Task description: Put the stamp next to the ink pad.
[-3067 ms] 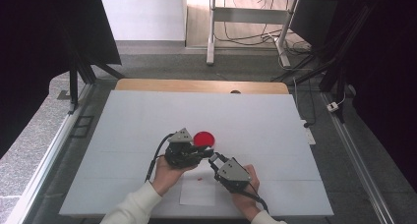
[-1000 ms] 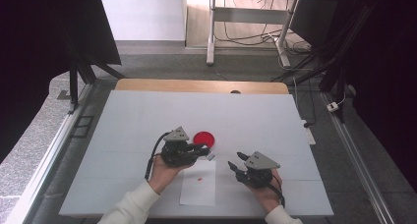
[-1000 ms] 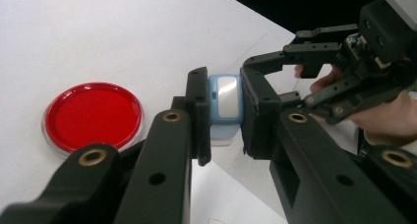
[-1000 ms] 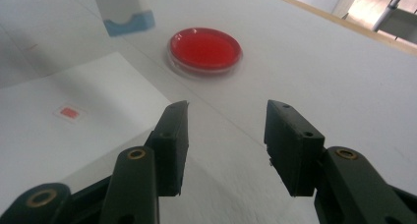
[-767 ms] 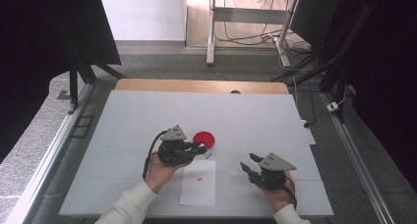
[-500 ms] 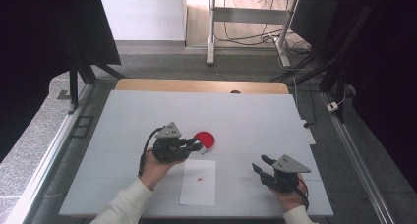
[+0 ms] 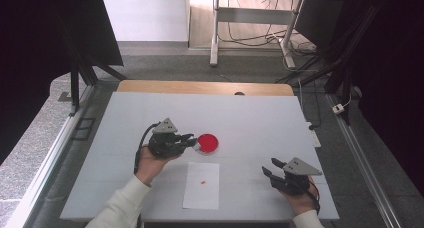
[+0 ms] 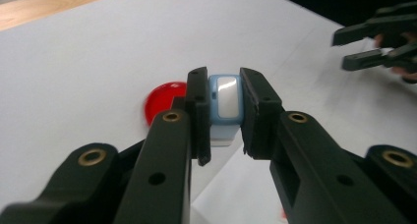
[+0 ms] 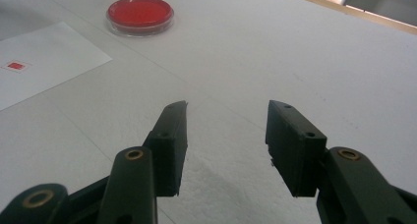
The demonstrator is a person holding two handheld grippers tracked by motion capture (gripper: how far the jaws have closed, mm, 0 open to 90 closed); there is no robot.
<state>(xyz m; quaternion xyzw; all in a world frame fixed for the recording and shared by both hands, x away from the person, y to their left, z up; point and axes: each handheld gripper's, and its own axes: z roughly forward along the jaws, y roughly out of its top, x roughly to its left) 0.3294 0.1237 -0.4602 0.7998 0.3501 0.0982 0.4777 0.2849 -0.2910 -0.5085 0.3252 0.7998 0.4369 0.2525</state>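
My left gripper [image 7: 192, 138] is shut on a small blue block with a white face [image 8: 225, 104], pinched between the jaws just above the table. A red round dish [image 7: 207, 143] lies right beyond its tips, seen also as the dish [image 8: 164, 102] behind the left jaw. My right gripper [image 7: 270, 169] hovers near the table's front right, open, with nothing between the fingers; its jaws have just been opening a little. From the right gripper [image 9: 226, 120] the dish [image 9: 140, 12] lies far off to the left.
A white paper sheet [image 7: 202, 185] with a tiny red square [image 7: 203, 182] lies near the front edge between my hands. The white table [image 7: 260, 113] ends in a wooden strip [image 7: 200, 87] at the back. The right gripper [image 8: 378, 42] shows far off in the left gripper view.
My right hand has slid right, away from the paper, toward the front right corner. My left hand has drifted slightly left with the blue block still in its jaws.
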